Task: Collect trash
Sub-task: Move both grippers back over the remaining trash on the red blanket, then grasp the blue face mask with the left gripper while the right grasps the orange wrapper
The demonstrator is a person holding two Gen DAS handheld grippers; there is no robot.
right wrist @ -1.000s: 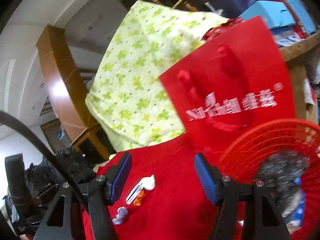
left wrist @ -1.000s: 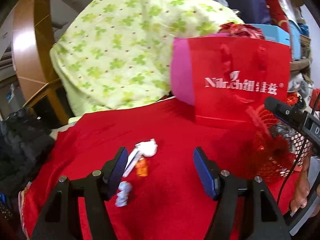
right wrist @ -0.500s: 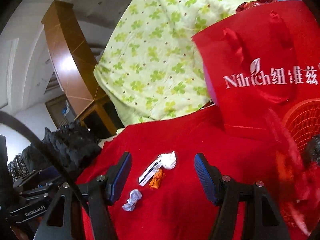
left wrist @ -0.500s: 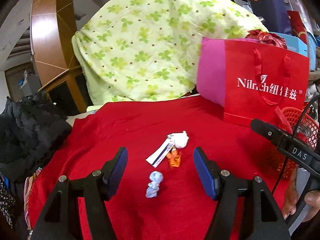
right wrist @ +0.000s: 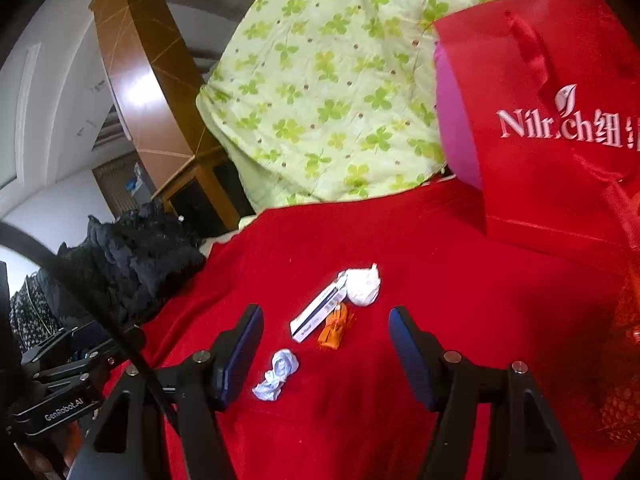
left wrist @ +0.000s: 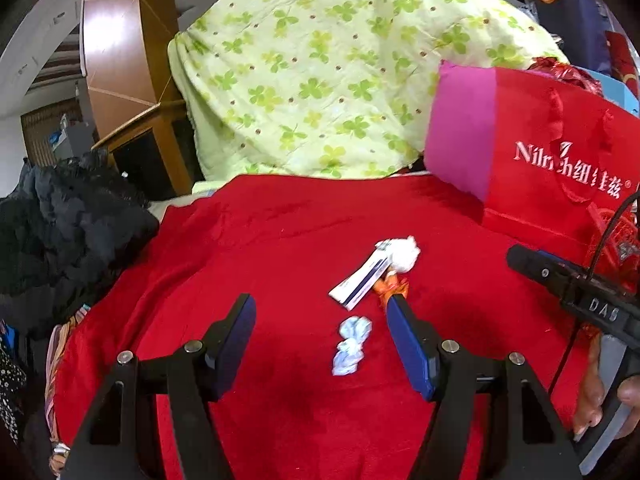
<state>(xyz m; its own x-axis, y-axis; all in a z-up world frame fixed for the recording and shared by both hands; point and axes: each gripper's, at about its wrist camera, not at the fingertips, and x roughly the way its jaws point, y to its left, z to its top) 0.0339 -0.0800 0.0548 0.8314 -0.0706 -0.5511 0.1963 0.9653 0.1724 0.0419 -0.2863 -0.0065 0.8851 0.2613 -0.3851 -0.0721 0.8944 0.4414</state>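
Four bits of trash lie close together on a red cloth spread over a surface, a little toward its right side and well in from every edge. A crumpled white tissue sits farthest back; a flat white and blue packet lies slantwise with its far end touching the tissue; an orange wrapper lies just right of the packet's near half; and a twisted pale blue wrapper lies nearest, apart from the other three. The left gripper hovers above the cloth with its fingers spread wide and nothing between the pads; in its own view the pale blue wrapper shows in the gap, closer to the right finger, whose tip covers part of the orange wrapper. The right gripper also hangs over the cloth with fingers wide apart and empty, the packet, the orange wrapper and the blue wrapper all showing in its gap. At the far right corner of the cloth stands a red gift bag with white lettering and a pink side panel. Behind the far edge rises a heap covered by a green clover-print quilt. Off the left edge lies a black garment. A red mesh basket shows at the right edge, partly hidden.
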